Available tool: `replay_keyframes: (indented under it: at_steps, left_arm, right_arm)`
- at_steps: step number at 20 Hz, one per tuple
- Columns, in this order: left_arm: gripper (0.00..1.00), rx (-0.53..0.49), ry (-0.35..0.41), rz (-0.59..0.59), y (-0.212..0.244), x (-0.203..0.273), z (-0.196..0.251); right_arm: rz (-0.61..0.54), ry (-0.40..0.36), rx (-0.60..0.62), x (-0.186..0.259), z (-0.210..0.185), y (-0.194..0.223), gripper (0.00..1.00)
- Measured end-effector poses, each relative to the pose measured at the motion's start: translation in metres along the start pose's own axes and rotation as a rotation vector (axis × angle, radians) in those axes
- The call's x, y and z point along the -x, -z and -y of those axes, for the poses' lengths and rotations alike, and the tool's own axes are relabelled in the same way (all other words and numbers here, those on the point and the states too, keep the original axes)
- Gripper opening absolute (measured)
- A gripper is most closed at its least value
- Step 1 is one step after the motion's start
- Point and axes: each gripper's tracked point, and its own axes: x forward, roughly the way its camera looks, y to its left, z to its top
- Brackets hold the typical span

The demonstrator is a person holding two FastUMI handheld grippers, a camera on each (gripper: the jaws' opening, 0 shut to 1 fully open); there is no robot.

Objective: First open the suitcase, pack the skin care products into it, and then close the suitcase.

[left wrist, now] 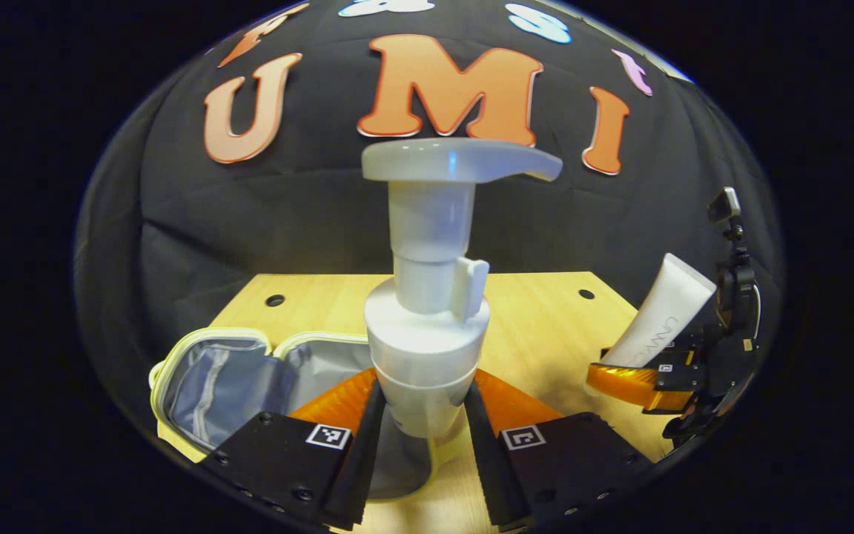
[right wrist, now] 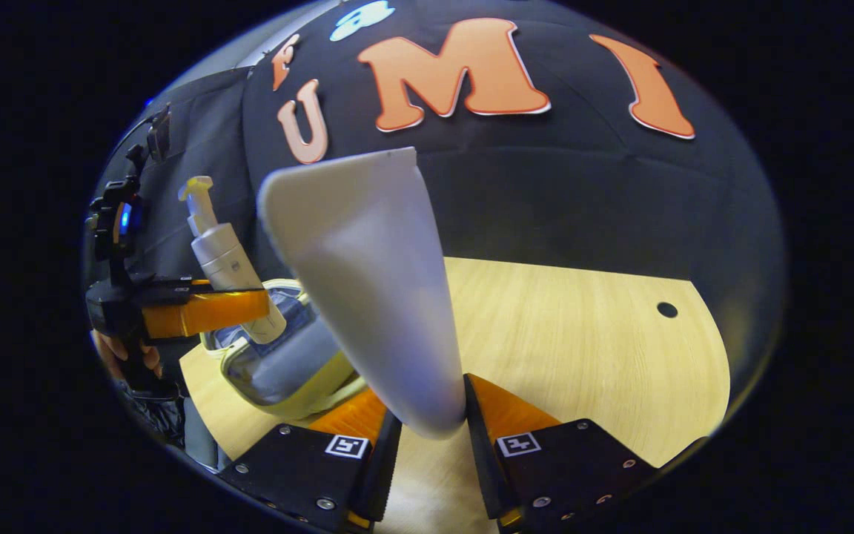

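A white pump bottle [left wrist: 431, 297] stands upright between my left gripper's [left wrist: 427, 415] fingers, which press on its lower body, held above the open suitcase [left wrist: 249, 378], a small pale-yellow case with grey lining on the wooden table [left wrist: 538, 326]. In the right gripper view my right gripper [right wrist: 427, 423] is shut on a white tube [right wrist: 375, 289], flat crimped end up. That same tube [left wrist: 660, 311] shows at the right of the left gripper view, held by the right gripper [left wrist: 642, 382]. At the left of the right gripper view, the left gripper [right wrist: 249, 308] holds the pump bottle [right wrist: 223, 256] over the suitcase [right wrist: 286, 363].
The light wooden table [right wrist: 583, 341] has small round holes near its far corners. A hand [right wrist: 127, 360] grips the left gripper's handle at the left edge of the right gripper view. Black cloth wall stands behind the table.
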Motion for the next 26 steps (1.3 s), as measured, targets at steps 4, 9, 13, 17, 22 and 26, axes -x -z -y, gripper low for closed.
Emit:
replay_keyframes:
  at_steps: [4, 9, 13, 17, 22, 26]
  left_arm:
    - [0.59, 0.022, -0.052, -0.039, 0.013, 0.000, -0.025]
    - [0.59, -0.005, -0.023, -0.133, 0.029, 0.000, -0.053]
    - [0.59, -0.027, 0.021, -0.230, 0.049, -0.006, -0.071]
    - [0.60, -0.024, 0.069, -0.368, 0.081, -0.014, -0.082]
    - [0.60, -0.036, 0.094, -0.522, 0.102, -0.019, -0.083]
    - [0.60, 0.000, 0.103, -0.658, 0.122, -0.025, -0.076]
  right_arm:
    - [0.005, -0.048, 0.045, 0.001, -0.029, -0.011, 0.49]
    - [0.000, -0.055, 0.035, -0.013, -0.069, -0.020, 0.49]
    - [-0.015, -0.056, 0.011, -0.029, -0.104, -0.022, 0.49]
    - [-0.042, -0.063, -0.028, -0.049, -0.134, -0.019, 0.49]
    - [-0.080, -0.052, -0.069, -0.068, -0.150, -0.012, 0.49]
    - [-0.100, -0.070, -0.105, -0.076, -0.161, -0.007, 0.49]
